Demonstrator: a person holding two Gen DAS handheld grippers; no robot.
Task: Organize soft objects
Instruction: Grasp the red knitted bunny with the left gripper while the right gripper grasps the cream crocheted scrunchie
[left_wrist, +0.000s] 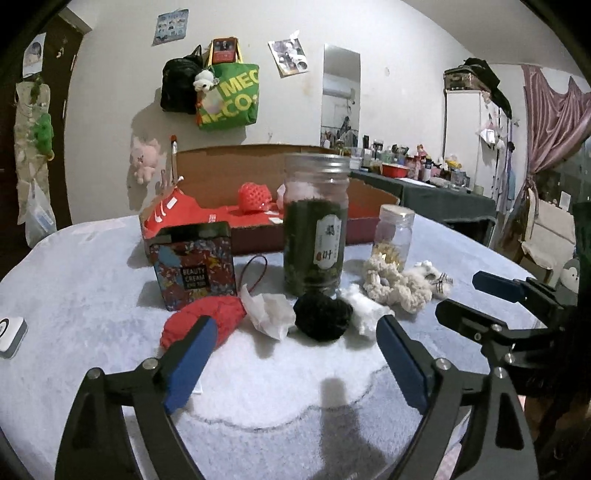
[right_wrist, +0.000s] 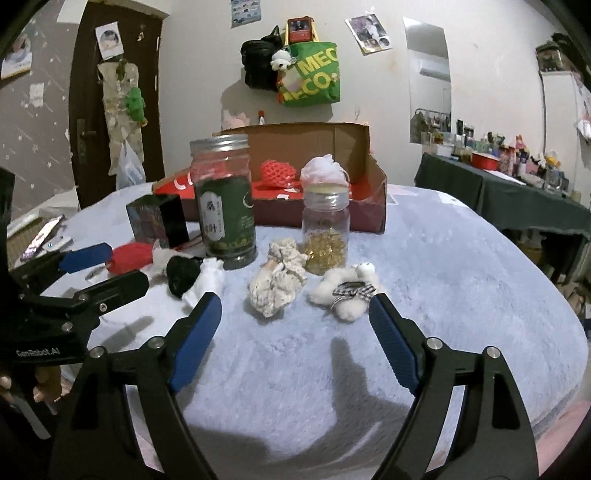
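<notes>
Left wrist view: left tongs (left_wrist: 295, 343) are spread and empty before the red cloth (left_wrist: 201, 319), tissue (left_wrist: 267, 312) and black pompom (left_wrist: 322, 314), probably for choosing one. Right tongs (right_wrist: 293, 321), also spread, are aimed at the scrunchie (right_wrist: 275, 291) and bear (right_wrist: 345, 293); the box (right_wrist: 373, 192) waits behind on the surface (right_wrist: 461, 266).

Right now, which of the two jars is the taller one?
The green-labelled jar with the grey metal lid; the smaller jar beside it holds golden pieces.

Both wrist views low, near, angled down over table (left_wrist: 74, 280) toward cardboard box (left_wrist: 229, 166) – left view further left – sharing tall jar (left_wrist: 314, 225)
</notes>
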